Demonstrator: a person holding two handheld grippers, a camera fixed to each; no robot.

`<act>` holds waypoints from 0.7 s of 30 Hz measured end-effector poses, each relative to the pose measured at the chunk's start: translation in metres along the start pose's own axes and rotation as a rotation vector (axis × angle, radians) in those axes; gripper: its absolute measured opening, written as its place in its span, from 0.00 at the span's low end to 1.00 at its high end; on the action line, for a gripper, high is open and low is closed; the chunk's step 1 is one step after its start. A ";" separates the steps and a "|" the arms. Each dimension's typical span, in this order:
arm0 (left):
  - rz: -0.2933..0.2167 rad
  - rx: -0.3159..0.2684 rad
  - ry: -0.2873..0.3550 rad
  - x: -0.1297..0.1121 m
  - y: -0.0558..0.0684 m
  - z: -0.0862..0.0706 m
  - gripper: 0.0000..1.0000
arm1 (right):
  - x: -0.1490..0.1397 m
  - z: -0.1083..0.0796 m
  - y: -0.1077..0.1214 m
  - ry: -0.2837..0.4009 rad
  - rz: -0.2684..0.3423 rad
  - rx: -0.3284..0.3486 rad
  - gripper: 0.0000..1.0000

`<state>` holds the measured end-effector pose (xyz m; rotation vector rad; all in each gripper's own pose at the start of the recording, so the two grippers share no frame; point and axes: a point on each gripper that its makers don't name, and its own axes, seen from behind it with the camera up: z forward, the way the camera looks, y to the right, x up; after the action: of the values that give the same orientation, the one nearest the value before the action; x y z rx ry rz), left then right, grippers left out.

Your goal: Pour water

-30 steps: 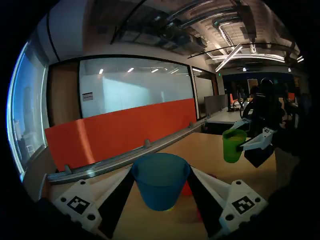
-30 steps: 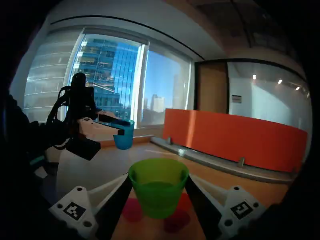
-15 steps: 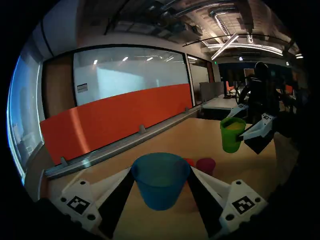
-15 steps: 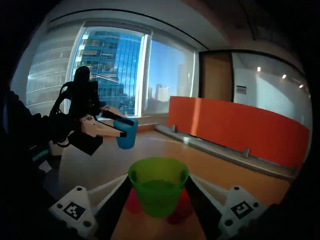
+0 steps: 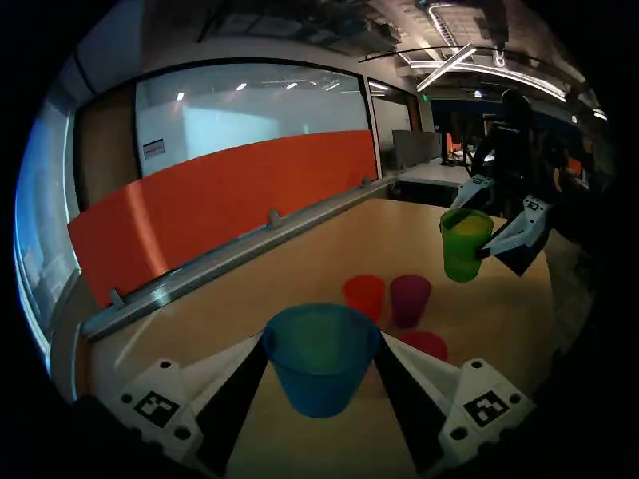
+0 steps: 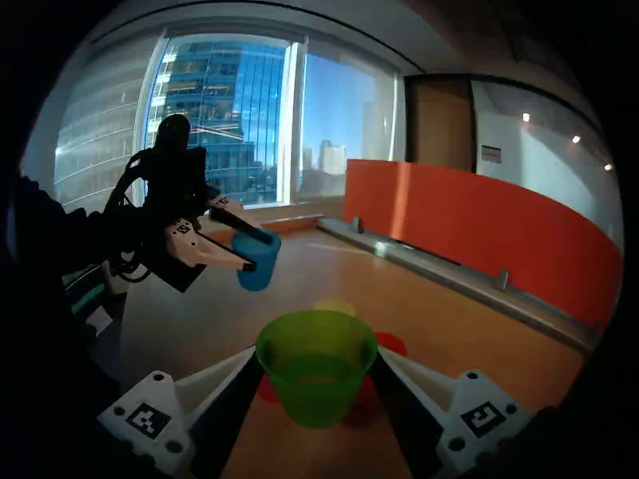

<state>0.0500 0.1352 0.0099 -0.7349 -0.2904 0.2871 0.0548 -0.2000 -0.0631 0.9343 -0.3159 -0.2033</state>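
A pale wooden table (image 5: 319, 255) is carrying three small cups, all standing upright. An orange cup (image 5: 364, 295) is sitting near the middle, with a magenta cup (image 5: 410, 299) standing just beside it at its 3 o'clock. A red cup (image 5: 427, 345) is resting at the magenta one's 5 o'clock, partly hidden. A metal rail (image 5: 232, 255) is running along the table's 11 o'clock edge.

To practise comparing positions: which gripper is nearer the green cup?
Right. The right gripper holds the green cup between its fingers; the left gripper, holding a blue cup, is well apart.
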 end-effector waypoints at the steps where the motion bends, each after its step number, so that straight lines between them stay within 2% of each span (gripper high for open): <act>1: -0.002 -0.003 -0.009 -0.003 0.001 0.001 0.88 | -0.003 0.001 0.000 -0.009 -0.001 0.002 0.90; 21: 0.044 -0.058 -0.172 -0.052 0.008 0.027 0.88 | -0.056 0.020 -0.004 -0.182 -0.026 0.057 0.90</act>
<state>-0.0084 0.1387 0.0156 -0.7759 -0.4479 0.3859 -0.0050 -0.2004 -0.0657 0.9783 -0.4796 -0.3048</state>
